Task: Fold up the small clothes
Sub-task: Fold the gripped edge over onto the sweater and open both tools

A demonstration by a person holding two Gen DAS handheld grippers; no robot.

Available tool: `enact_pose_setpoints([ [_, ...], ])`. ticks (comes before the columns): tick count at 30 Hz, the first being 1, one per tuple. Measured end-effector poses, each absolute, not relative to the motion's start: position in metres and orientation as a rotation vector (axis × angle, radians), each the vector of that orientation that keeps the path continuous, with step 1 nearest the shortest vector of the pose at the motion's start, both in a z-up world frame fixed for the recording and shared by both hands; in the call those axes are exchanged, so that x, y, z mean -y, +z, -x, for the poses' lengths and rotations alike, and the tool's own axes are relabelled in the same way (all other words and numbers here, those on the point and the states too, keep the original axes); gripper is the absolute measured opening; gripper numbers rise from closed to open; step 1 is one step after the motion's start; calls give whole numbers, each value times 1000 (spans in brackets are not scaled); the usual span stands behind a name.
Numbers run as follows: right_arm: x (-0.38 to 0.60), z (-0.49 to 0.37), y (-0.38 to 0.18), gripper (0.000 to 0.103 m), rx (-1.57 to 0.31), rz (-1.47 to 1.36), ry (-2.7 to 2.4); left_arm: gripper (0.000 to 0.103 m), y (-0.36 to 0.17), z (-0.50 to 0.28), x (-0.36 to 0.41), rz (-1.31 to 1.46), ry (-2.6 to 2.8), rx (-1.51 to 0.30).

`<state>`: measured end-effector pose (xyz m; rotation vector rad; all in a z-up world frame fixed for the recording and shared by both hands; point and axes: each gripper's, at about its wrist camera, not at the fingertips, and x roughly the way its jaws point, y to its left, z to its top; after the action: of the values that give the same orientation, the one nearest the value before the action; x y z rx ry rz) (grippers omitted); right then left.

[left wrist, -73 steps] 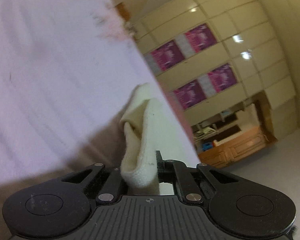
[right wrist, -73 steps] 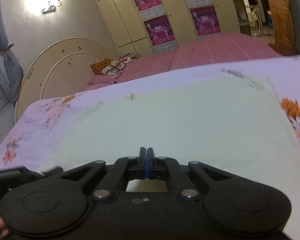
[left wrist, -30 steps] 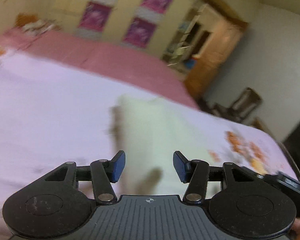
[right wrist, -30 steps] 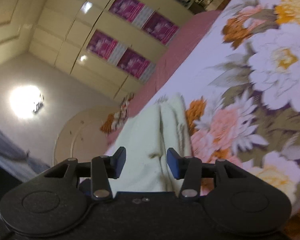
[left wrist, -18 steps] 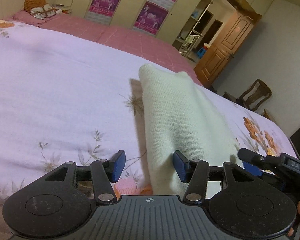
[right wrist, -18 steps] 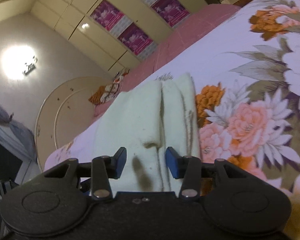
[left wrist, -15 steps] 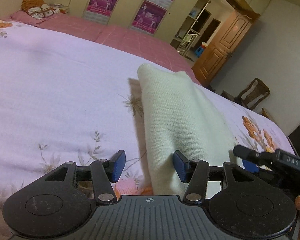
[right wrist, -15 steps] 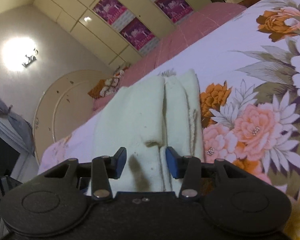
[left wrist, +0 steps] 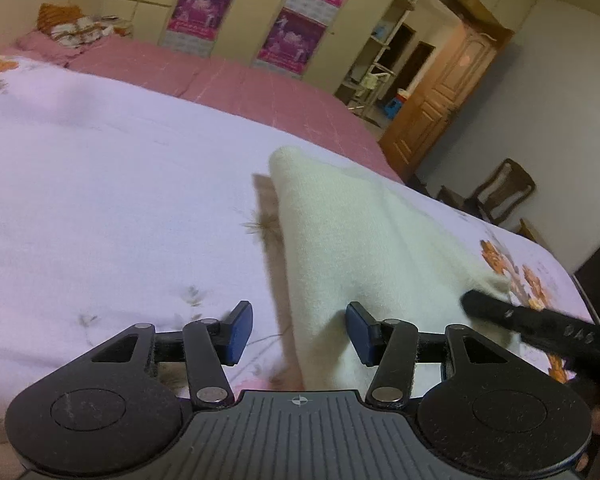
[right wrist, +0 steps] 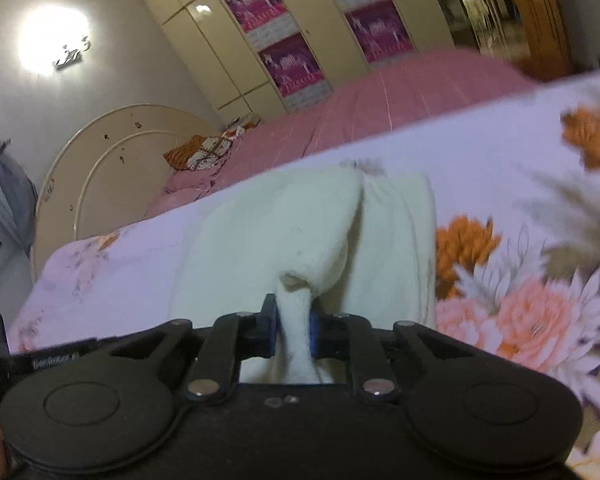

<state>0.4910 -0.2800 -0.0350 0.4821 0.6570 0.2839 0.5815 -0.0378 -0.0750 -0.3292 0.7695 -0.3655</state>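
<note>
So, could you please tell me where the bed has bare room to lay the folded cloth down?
The widest bare patch is the lilac floral sheet left of the cream cloth in the left wrist view, bordered behind by the pink bedspread. Right of the cloth only a narrow flowered strip runs to the bed's edge, crowded by the right gripper, its jaws closing on a fold.

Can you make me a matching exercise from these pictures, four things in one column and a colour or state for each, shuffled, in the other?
Things:
1. cloth
2. left gripper
3. right gripper
4. door

Colour or state:
A. closing on a fold
B. brown wood
C. cream, lying on the bed
D. open, nothing held

Pairs: 1-C, 2-D, 3-A, 4-B
</note>
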Motion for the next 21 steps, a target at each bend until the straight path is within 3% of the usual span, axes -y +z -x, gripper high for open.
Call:
enact_pose_setpoints([
  [4, 295, -472, -24, 14, -616, -496, 265, 52, -69, -577, 58, 248, -400, -776],
  [12, 319, -476, -63, 16, -699, -609, 224, 52, -67, -581, 63, 221, -408, -817],
  [17, 330, -478, -54, 36, -642, -608, 205, 52, -56, -599, 46, 304, -381, -759],
  [21, 346, -501, -56, 35, -647, -667, 206, 52, -66, -622, 40, 386, -353, -782],
])
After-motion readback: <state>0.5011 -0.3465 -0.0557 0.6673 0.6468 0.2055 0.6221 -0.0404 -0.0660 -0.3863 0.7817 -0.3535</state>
